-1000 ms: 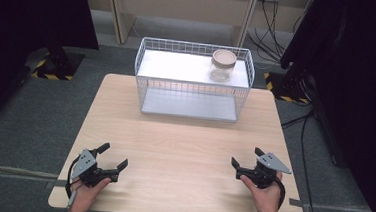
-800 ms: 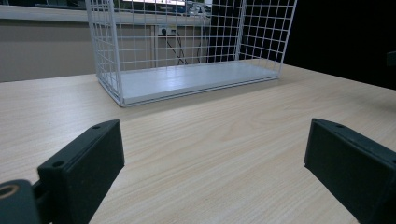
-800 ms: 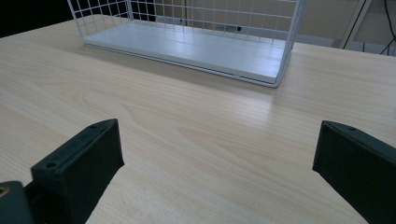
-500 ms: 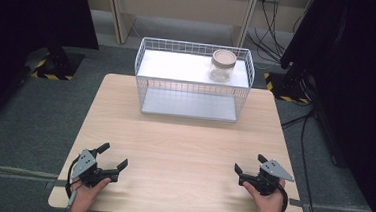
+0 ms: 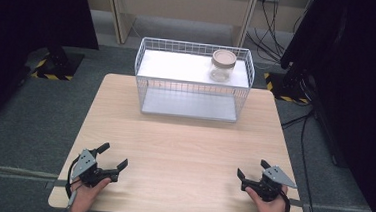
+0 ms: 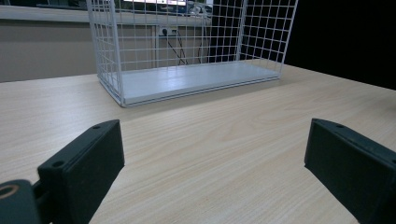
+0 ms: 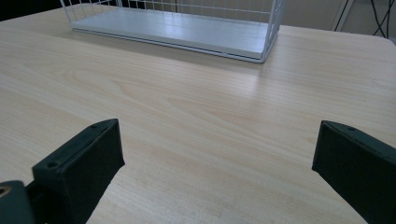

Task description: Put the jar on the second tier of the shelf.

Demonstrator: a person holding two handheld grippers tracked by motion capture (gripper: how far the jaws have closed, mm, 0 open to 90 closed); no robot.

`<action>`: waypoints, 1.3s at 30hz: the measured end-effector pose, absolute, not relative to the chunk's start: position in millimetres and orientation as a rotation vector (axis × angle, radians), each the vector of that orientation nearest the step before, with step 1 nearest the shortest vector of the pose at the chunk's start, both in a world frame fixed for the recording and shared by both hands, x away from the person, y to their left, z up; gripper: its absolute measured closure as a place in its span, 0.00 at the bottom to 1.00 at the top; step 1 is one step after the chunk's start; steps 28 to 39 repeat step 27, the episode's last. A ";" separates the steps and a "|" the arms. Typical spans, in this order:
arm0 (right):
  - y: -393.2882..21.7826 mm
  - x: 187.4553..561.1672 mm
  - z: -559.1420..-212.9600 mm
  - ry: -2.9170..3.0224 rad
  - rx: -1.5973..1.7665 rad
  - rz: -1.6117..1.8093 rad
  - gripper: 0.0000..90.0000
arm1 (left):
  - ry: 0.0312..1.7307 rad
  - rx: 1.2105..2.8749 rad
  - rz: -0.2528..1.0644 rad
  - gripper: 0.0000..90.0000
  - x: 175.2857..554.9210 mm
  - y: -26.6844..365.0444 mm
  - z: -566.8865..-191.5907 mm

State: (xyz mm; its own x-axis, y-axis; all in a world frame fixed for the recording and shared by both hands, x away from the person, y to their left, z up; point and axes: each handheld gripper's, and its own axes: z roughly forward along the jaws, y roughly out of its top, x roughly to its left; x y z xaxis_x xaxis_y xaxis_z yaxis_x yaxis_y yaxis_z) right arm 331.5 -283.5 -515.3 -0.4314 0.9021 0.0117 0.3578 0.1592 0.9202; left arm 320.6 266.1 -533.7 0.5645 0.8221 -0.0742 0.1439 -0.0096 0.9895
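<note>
Nothing is held yet: the left tongs (image 5: 110, 161) and right tongs (image 5: 252, 173) are kept apart and empty at the near edge of the worktop (image 5: 183, 141). The jar (image 5: 223, 65) is seen on top of the wire rack (image 5: 192, 91), well apart from both, so reaching and grasping seem left to do.

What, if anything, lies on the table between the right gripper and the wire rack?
Nothing: in the high view, only bare wooden table lies between the right gripper and the wire rack.
</note>
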 end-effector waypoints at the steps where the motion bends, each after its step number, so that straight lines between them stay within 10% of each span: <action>1: -283.9 330.6 -516.0 1.874 1.195 1.250 0.02 | 0.860 1.511 0.658 0.05 320.5 266.2 -533.7; 39: -288.4 322.2 -521.7 1.827 1.201 1.258 0.03 | 0.858 1.516 0.650 0.05 321.2 266.3 -533.6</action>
